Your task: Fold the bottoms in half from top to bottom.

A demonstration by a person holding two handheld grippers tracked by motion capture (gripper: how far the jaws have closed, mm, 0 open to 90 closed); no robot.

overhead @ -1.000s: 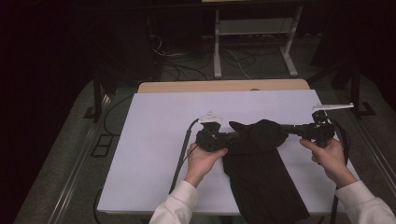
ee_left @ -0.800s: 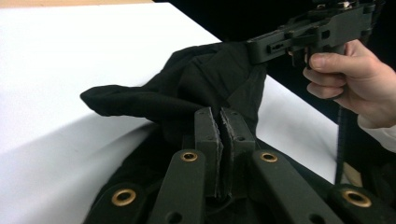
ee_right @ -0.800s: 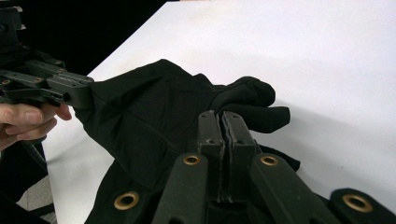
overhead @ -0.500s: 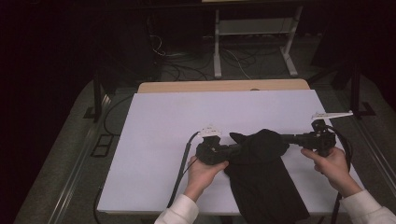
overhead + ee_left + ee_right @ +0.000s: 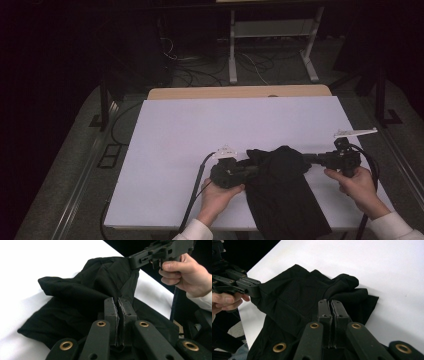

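A black cloth (image 5: 280, 190) lies on the white table (image 5: 200, 130) near its front edge and hangs over that edge. My left gripper (image 5: 252, 169) pinches the cloth's left side, and my right gripper (image 5: 306, 159) pinches its right side. The cloth (image 5: 82, 297) bunches in front of the left gripper (image 5: 118, 302), whose jaws stand pressed together on the fabric. In the right gripper view the right gripper (image 5: 330, 303) is likewise shut on the cloth (image 5: 307, 292). Between the two grippers the top of the cloth is lifted slightly off the table.
A tan board (image 5: 240, 92) lies along the table's far edge. Black cables (image 5: 192, 192) trail from the grippers over the front edge. Behind the table stands a grey metal stand (image 5: 270, 45) with loose cables on the floor.
Both grippers, still shut on the cloth, have drawn back toward the table's front edge. The cloth has come with them and hangs further over the edge.
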